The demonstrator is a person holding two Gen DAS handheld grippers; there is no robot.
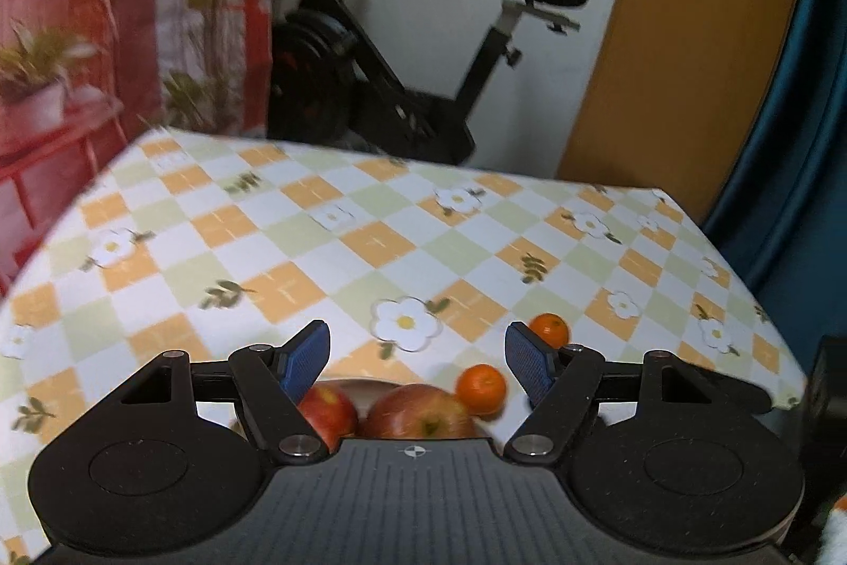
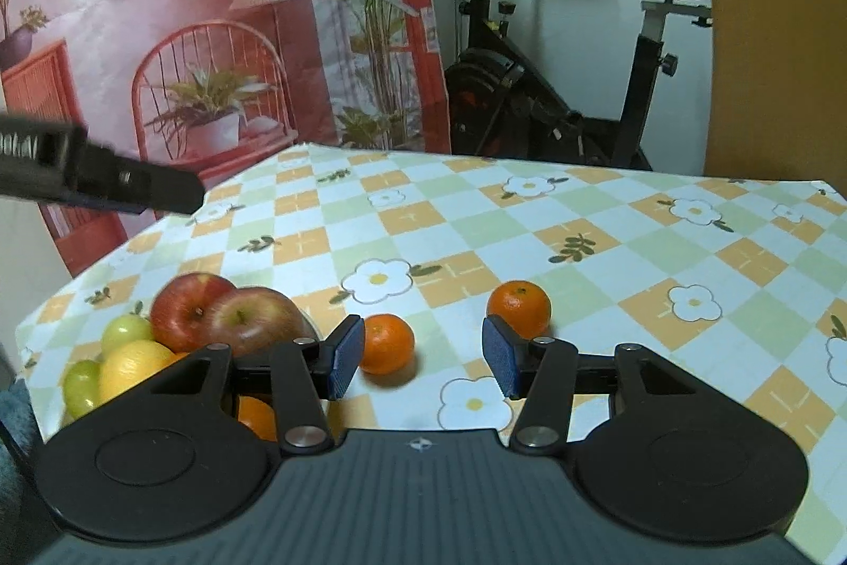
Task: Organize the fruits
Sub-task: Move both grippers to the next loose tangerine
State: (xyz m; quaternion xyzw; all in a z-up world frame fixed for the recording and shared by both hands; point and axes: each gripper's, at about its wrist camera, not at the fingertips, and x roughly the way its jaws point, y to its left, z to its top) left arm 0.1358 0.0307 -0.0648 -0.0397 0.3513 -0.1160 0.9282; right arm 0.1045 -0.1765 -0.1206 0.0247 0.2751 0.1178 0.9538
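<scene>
Two loose oranges lie on the checked tablecloth: a near one (image 2: 386, 342) and a far one (image 2: 519, 308); both also show in the left wrist view (image 1: 480, 388) (image 1: 549, 329). A pile at the left holds two red apples (image 2: 193, 311) (image 2: 259, 319), a yellow lemon (image 2: 135, 366), green fruits (image 2: 124, 332) and another orange (image 2: 257, 416). My right gripper (image 2: 423, 356) is open and empty, low over the table, its left pad beside the near orange. My left gripper (image 1: 418, 361) is open and empty above the apples (image 1: 423, 414).
The table (image 2: 582, 215) carries a flowered checked cloth. The left gripper's body (image 2: 95, 181) shows at the left of the right wrist view. An exercise bike (image 2: 556, 88) and a printed backdrop (image 2: 185, 35) stand behind the table's far edge.
</scene>
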